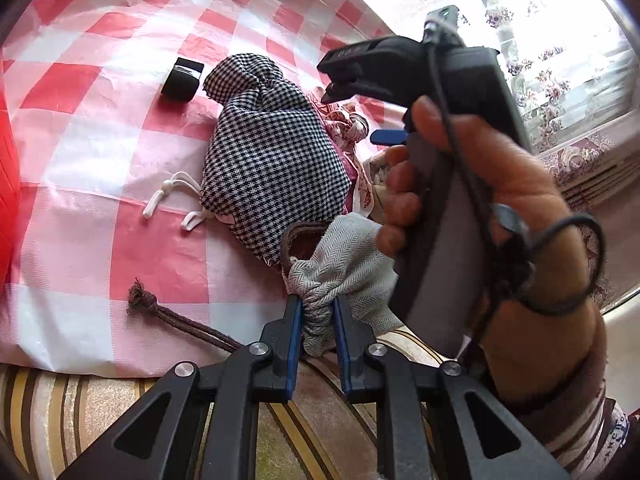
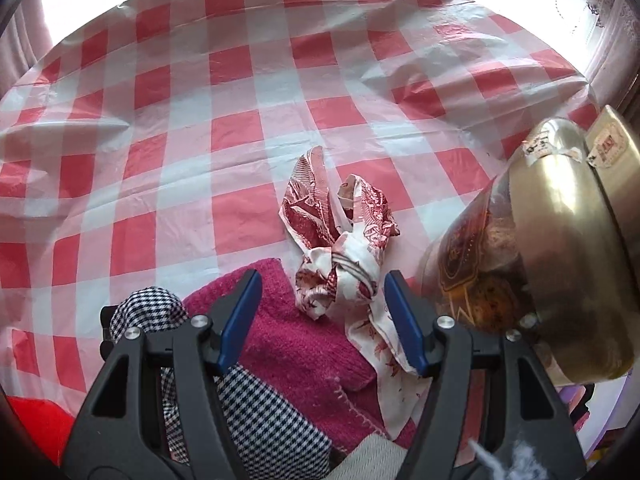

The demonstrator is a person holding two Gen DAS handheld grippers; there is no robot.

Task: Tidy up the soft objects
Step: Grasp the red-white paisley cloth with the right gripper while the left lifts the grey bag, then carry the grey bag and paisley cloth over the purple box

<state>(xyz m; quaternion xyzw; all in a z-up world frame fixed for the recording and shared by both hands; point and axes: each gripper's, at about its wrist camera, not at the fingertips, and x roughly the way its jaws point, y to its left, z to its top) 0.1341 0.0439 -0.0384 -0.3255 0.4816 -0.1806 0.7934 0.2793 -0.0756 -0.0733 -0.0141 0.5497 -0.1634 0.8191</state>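
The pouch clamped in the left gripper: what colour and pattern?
Light grey herringbone weave pouch, seen best in the left wrist view.

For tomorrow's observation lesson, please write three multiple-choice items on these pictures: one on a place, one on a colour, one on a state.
1. Where does the small black object lie?
A. On the checked tablecloth, beside the houndstooth bag
B. Inside the bag
C. In a gripper

2. What colour is the knitted cloth under the right gripper?
A. Green
B. Deep pink
C. Yellow

3. How is the left gripper?
A. Wide open, nothing between its fingers
B. Out of view
C. Shut on the grey herringbone cloth

Answers:
1 A: it rests on the tablecloth just left of the bag's knotted top.
2 B: pink knit shows between the blue pads.
3 C: both pads pinch the bunched grey fabric.
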